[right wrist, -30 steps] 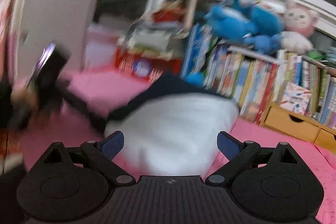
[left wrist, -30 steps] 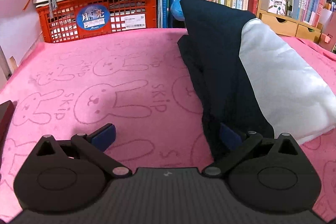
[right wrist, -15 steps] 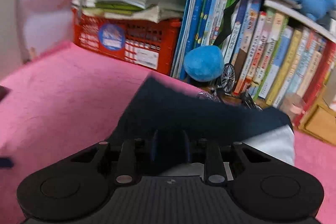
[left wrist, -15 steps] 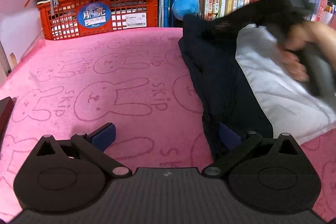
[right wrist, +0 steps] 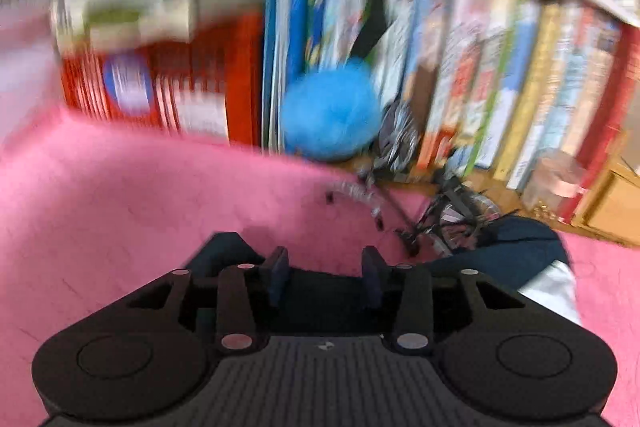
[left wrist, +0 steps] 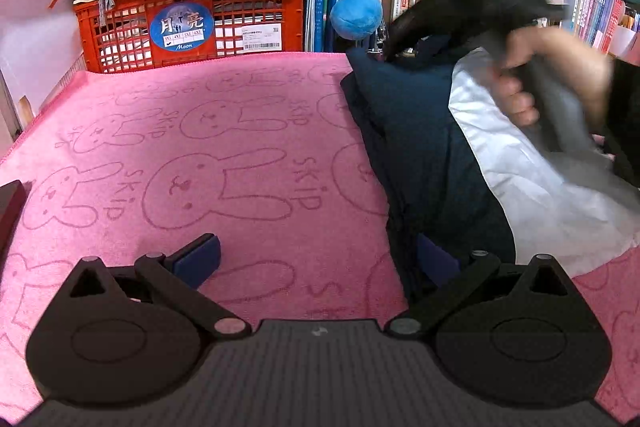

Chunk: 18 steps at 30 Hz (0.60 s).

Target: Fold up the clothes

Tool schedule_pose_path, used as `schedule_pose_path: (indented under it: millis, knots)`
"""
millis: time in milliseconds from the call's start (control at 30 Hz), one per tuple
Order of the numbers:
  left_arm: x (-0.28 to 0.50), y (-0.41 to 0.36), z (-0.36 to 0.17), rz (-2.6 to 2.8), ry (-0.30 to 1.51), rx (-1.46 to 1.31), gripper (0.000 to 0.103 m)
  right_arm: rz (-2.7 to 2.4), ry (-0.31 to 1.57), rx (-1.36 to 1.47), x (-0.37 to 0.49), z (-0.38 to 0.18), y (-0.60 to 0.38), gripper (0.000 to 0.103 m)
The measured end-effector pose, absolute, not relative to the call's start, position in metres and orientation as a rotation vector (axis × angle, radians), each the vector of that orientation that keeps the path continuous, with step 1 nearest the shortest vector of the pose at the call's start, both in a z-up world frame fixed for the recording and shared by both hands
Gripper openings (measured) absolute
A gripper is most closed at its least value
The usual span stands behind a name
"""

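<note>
Fuzzy pink terry towel; matt navy-white cloth garment; red plastic crate

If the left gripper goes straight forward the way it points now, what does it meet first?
Probably nothing soon: ahead of the left gripper lies bare pink towel, then likely the red crate at its far edge. The navy garment lies just right.

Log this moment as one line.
left tool: open, low on pink towel, at near edge of navy-and-white garment | right tool: at garment's far edge, grip unclear | fold: not yet done
</note>
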<state>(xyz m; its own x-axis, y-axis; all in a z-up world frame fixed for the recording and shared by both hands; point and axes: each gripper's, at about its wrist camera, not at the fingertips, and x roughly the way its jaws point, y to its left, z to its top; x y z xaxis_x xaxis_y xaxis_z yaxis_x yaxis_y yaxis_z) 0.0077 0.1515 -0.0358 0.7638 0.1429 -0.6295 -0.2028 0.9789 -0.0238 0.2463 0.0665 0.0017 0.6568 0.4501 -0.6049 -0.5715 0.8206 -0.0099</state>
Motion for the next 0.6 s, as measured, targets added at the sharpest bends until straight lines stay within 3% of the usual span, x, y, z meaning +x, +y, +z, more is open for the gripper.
schedule_pose_path:
  millis: [100, 200, 533, 600]
  knots:
    - [0.008, 0.151, -0.036, 0.185, 0.677, -0.092, 0.103, 0.668, 0.558, -0.094, 0.210, 0.021, 0.027, 0.056]
    - [0.007, 0.153, -0.035, 0.182, 0.673, -0.102, 0.103, 0.739, 0.520, -0.104, 0.162, 0.028, -0.012, 0.058]
    - [0.003, 0.157, -0.035, 0.171, 0.661, -0.132, 0.103, 0.700, 0.591, -0.236, 0.069, -0.025, -0.130, 0.058]
    - [0.002, 0.158, -0.035, 0.169, 0.659, -0.138, 0.103, 0.669, 0.588, -0.213, 0.064, -0.024, -0.145, 0.062]
